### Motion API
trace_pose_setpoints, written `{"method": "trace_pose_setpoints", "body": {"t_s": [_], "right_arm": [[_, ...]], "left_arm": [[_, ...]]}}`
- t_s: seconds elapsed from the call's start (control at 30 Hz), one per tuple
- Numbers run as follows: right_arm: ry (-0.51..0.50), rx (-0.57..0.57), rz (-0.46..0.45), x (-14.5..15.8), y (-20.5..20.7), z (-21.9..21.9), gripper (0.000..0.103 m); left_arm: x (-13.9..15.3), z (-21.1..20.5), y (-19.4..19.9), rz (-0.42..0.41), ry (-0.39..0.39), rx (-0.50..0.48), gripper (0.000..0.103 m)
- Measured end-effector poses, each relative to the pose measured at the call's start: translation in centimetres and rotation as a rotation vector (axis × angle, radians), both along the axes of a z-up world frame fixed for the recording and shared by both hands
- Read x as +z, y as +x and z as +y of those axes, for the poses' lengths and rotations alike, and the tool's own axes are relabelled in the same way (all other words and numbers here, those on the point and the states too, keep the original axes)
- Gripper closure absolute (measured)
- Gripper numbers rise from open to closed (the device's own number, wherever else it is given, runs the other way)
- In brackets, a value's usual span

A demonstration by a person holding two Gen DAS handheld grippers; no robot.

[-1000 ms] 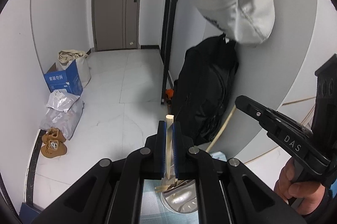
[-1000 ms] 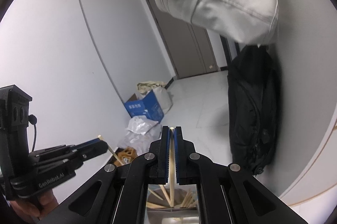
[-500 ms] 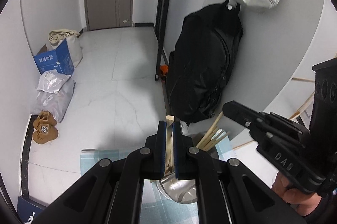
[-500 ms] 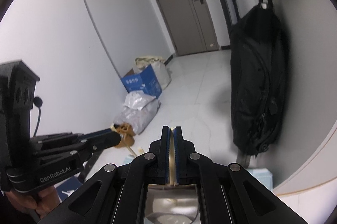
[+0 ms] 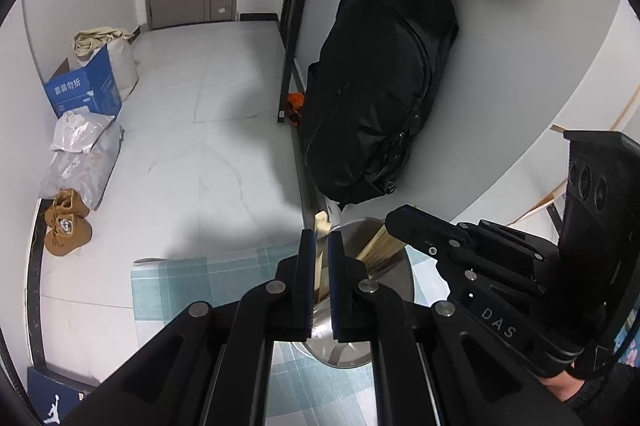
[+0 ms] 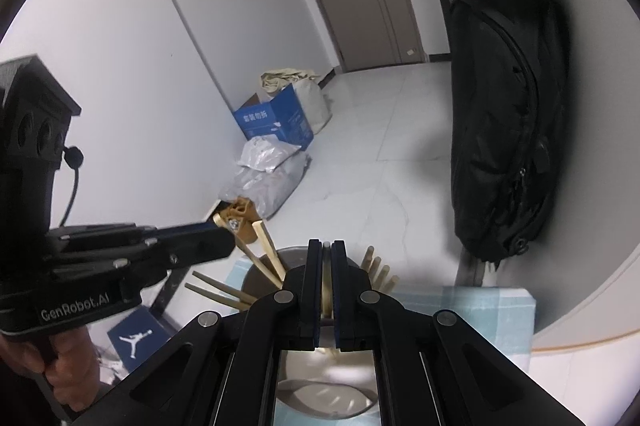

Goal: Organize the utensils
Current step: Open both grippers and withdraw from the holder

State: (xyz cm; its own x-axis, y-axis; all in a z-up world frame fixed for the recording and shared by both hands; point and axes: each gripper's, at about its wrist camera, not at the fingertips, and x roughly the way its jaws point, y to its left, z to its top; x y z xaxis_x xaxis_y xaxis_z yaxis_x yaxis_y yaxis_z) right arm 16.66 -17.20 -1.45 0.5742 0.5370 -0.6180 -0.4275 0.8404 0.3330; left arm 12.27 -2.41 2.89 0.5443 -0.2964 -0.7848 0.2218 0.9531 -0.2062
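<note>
1. Both wrist views have tipped down over the last second: a second ago mostly wall, door and the hanging white bag, now the steel holder [image 5: 374,310] sits right under both claws. Reads as both tools lowered toward the drop point.
2. Steel holder, round and shiny, stands on the pale blue checked mat [image 5: 192,278], just beneath and ahead of the left gripper [image 5: 321,246]; in the right view the holder [image 6: 260,272] is directly below the right gripper [image 6: 327,258].
3. Right gripper: jaws pressed on a thin bamboo chopstick [image 6: 327,290], stick pointing down into the holder. Its lower end is blurred, so possibly already inside.
4. Left gripper: jaws pinching a flat-ended wooden chopstick [image 5: 321,226], tip poking out past the fingertips, over the holder's near-left rim.
5. More chopsticks [image 6: 262,258] lean in the holder, left of the right claw; another bunch [image 6: 378,272] leans to the right.
6. Meaning: release of both sticks looks like the next step.
</note>
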Motion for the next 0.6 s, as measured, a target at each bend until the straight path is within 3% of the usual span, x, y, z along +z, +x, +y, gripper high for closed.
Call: {"method": "trace_pose_setpoints", "body": {"t_s": [0.13, 0.2, 0.27, 0.4, 0.47, 0.6], "right_arm": [[0.05, -0.021, -0.001, 0.7, -0.4, -1.1, 0.096], [0.08, -0.035, -0.01, 1.2, -0.9, -1.7, 0.088], [0.112, -0.059, -0.028, 1.9, -1.6, -2.7, 0.069], [0.144, -0.074, -0.082, 3.6, -3.2, -3.8, 0.054], [0.159, -0.086, -0.121, 4.6, -4.4, -4.3, 0.041], [0.166, -0.11, -0.169, 6.1, -6.5, -5.0, 0.032]], "left_arm": [[0.8, 0.2, -0.4, -0.009, -0.004, 0.007, 0.098], [1.2, 0.5, -0.7, -0.019, -0.006, 0.024, 0.096], [1.5, 0.6, -1.2, -0.036, -0.004, 0.042, 0.092], [2.6, 1.0, -2.9, -0.086, 0.007, 0.098, 0.062], [3.2, 1.3, -3.8, -0.12, 0.002, 0.123, 0.056], [4.2, 1.4, -5.3, -0.152, 0.008, 0.159, 0.048]]}}
